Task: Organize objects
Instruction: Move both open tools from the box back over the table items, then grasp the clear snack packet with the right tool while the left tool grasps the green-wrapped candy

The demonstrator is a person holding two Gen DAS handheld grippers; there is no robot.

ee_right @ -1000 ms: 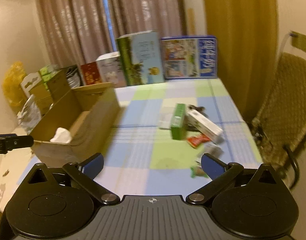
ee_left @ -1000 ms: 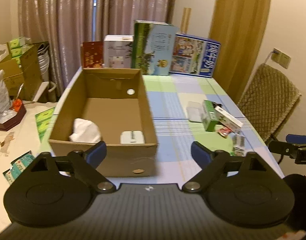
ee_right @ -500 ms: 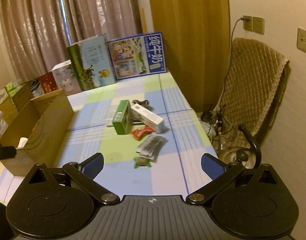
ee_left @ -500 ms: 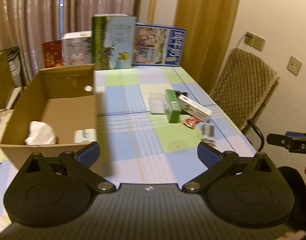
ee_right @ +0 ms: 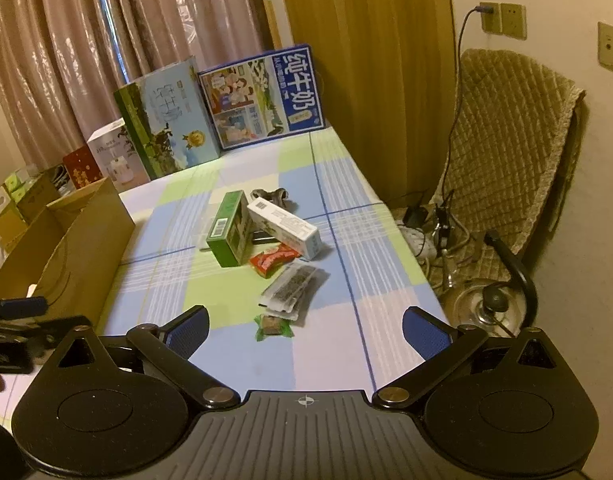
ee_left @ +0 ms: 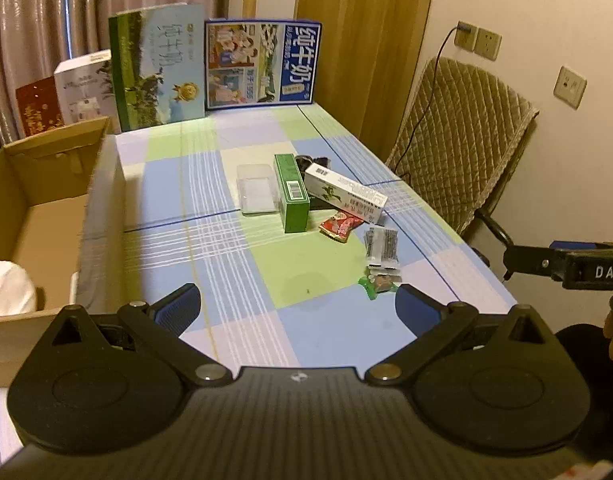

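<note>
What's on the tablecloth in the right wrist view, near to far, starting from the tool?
Green candy → clear packets → red wrapper → green box → blue milk carton at the far edge.

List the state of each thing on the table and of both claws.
Left claw: open, empty.
Right claw: open, empty.
Cardboard box: open-topped, white items inside.
Green box: lying flat, closed.
White box: lying tilted, one end on the table.
Clear container: lying flat.
Red packet: flat, sealed.
Green candy: wrapped.
</note>
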